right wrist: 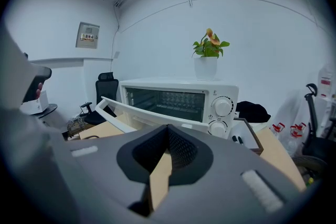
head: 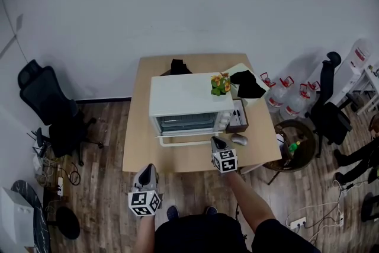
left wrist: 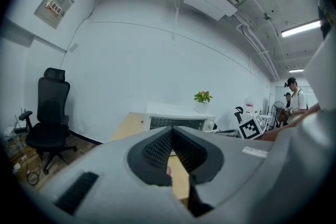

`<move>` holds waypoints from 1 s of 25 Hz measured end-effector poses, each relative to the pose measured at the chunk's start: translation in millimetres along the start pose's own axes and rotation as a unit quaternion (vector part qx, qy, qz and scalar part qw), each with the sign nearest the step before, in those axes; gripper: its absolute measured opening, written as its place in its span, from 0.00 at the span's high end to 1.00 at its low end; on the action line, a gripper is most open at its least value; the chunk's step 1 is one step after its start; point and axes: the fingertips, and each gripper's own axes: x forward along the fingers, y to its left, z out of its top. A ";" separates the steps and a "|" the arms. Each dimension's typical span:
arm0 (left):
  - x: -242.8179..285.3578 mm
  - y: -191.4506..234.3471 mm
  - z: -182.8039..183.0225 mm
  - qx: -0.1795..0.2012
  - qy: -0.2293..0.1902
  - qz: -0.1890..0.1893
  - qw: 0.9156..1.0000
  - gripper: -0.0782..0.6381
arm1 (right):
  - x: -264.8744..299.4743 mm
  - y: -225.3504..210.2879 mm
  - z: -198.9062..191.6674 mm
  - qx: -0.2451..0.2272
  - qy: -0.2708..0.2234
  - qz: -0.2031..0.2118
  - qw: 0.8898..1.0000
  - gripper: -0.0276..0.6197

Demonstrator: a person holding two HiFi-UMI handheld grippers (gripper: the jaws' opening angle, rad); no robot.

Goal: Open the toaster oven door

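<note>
Toaster oven (head: 189,103) at the centre of the table (head: 177,158), with its door (head: 186,140) lowered toward 6 o'clock. Both tongs were clenched on nothing. The right gripper (head: 218,143) was seen just beside the door's 3 o'clock end, and the left gripper (head: 148,170) at 7 o'clock, off the table. The door was judged light, stiff and glass-paned, best taken by its front handle bar.

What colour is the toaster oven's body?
The toaster oven is white; right gripper view shows it best.
</note>
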 end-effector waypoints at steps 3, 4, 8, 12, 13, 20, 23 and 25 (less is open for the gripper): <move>-0.5 1.7 -4.7 -0.005 0.005 0.000 1.000 0.90 | -2.8 2.9 -4.9 0.006 -0.009 0.002 1.000 0.95; -0.7 1.5 -6.3 -0.006 0.006 0.000 1.000 0.90 | -3.8 3.6 -6.9 0.005 -0.009 0.003 1.000 0.95; 0.9 -1.6 -9.9 -0.004 0.010 -0.002 1.000 0.90 | -6.1 4.5 -13.0 -0.007 -0.008 0.003 1.000 0.95; 1.0 -3.7 -13.7 -0.004 0.014 -0.006 1.000 0.90 | -9.2 6.4 -17.5 -0.011 -0.012 -0.002 1.000 0.95; 1.2 -3.5 -14.5 -0.005 0.015 -0.007 1.000 0.90 | -9.7 7.1 -18.3 -0.013 -0.012 -0.004 1.000 0.95; 2.1 -5.5 -14.4 -0.008 0.014 -0.008 1.000 0.90 | -13.0 10.4 -29.1 -0.028 -0.004 -0.004 1.000 0.95; 2.2 -7.4 -15.4 -0.006 0.014 -0.011 1.000 0.90 | -14.4 13.3 -36.1 -0.030 0.002 -0.002 1.000 0.95; 1.3 -7.7 -15.6 -0.005 0.015 -0.012 1.000 0.90 | -14.9 16.6 -41.6 -0.031 0.006 0.001 1.000 0.95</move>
